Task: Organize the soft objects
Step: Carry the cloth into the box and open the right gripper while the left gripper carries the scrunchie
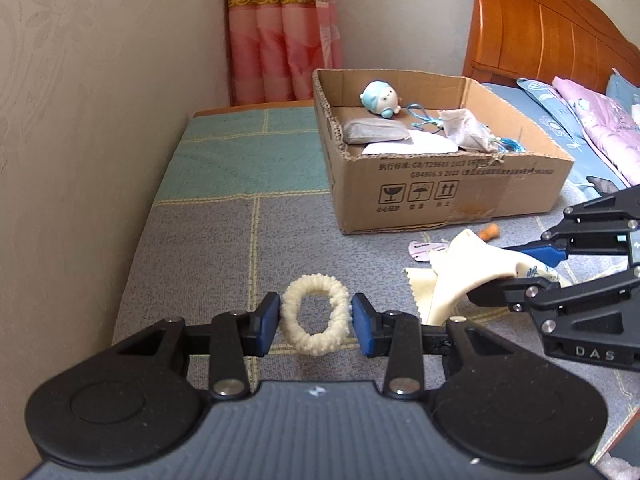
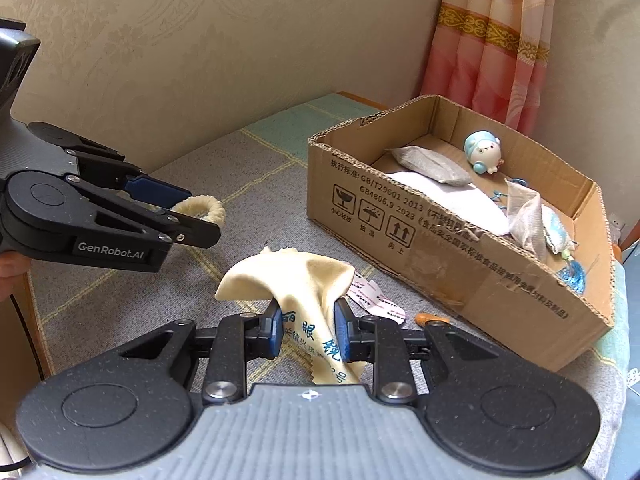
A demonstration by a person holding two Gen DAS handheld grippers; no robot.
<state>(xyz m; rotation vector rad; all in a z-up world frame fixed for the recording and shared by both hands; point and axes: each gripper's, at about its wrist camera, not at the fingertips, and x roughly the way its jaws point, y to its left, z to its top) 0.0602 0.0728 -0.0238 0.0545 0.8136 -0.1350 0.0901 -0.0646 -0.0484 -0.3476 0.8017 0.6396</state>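
Observation:
My left gripper (image 1: pixel 315 320) is shut on a cream knitted hair tie (image 1: pixel 314 316), its blue pads touching both sides of the ring; the hair tie also shows in the right wrist view (image 2: pixel 202 206). My right gripper (image 2: pixel 306 330) is shut on a cream cleaning cloth (image 2: pixel 294 276) with blue print and holds it bunched above the blanket; the cloth also shows in the left wrist view (image 1: pixel 452 276). An open cardboard box (image 1: pixel 460 184) (image 2: pixel 440 256) stands ahead, holding a blue-and-white plush toy (image 1: pixel 380 98) (image 2: pixel 484 152), grey pouches and blue cords.
A grey and teal checked blanket (image 1: pixel 224 240) covers the surface, with a wall at the left. A pink label (image 2: pixel 376 300) and a small orange item (image 1: pixel 490 232) lie by the box front. A wooden headboard (image 1: pixel 540 28) and pink bedding are at the right.

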